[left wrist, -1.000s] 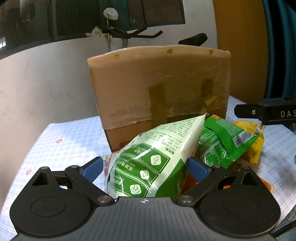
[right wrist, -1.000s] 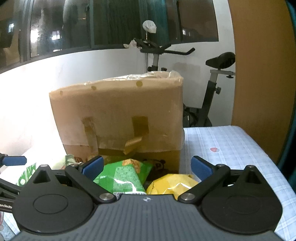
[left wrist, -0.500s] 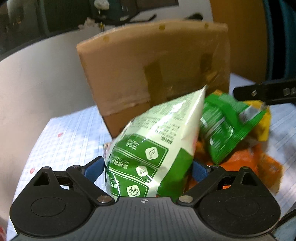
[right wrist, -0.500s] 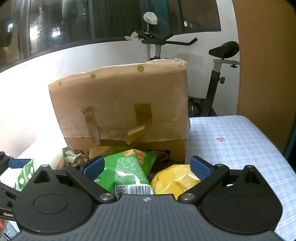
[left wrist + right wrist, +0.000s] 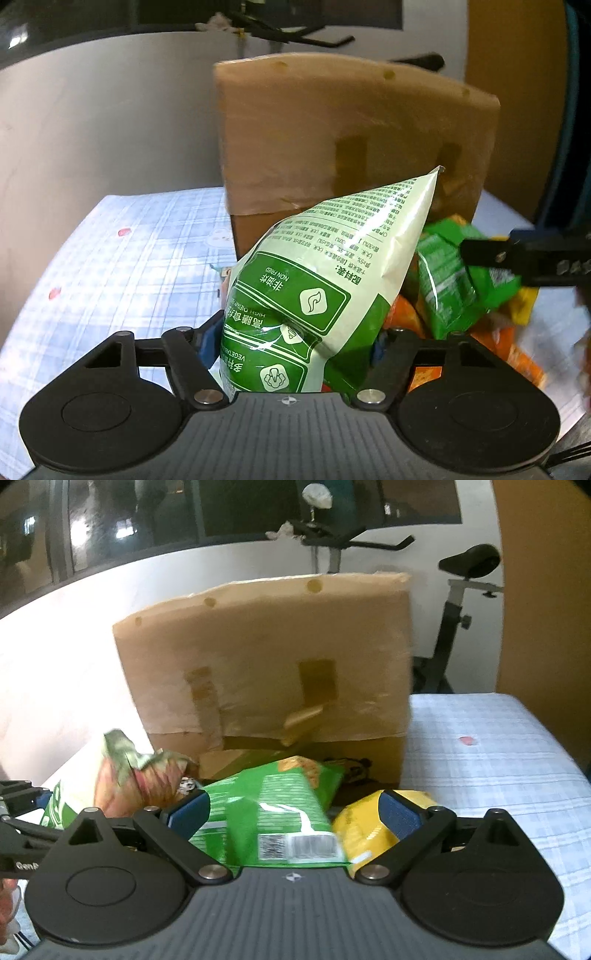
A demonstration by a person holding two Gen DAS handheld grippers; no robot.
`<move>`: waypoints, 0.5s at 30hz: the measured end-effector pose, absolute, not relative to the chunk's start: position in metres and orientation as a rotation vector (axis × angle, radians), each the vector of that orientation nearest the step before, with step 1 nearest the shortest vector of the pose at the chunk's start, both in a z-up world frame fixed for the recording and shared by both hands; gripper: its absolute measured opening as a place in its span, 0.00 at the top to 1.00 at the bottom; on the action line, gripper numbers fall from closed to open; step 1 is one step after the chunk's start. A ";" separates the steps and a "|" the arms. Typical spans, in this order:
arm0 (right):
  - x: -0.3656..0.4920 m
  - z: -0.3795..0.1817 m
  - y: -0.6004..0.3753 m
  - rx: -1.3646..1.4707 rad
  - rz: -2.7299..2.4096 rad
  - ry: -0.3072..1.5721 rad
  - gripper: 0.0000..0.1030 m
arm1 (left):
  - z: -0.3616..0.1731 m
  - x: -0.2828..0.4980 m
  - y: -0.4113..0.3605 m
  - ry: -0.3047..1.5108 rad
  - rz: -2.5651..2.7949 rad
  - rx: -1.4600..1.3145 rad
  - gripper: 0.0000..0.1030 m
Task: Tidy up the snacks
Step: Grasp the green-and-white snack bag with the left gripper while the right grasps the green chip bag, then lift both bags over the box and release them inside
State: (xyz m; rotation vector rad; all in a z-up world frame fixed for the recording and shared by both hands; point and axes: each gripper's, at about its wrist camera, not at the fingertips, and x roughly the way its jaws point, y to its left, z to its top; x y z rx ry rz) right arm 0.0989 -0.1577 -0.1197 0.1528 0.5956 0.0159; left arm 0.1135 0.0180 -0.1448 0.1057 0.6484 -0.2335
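Observation:
A green and white snack bag stands upright between the fingers of my left gripper. Its jaws are closing; both blue pads touch the bag's sides and the foil is dented. To its right lie a smaller green bag, a yellow bag and orange bags. My right gripper is open over the green bag, and the yellow bag sits by its right pad; neither pad presses on anything. Behind the pile stands a taped cardboard box.
A blue checked cloth covers the table, with bare room to the right of the box and to its left. A crumpled red and green bag lies at the pile's left. An exercise bike stands behind the table by a white wall.
The left jaws have narrowed onto the green and white bag and the left view has swung leftward. The right gripper has come lower and nearer the green and yellow bags.

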 end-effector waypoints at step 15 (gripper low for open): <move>0.135 -0.138 -0.119 0.036 0.002 0.677 0.08 | -0.136 0.077 0.037 0.555 -0.185 -0.034 0.29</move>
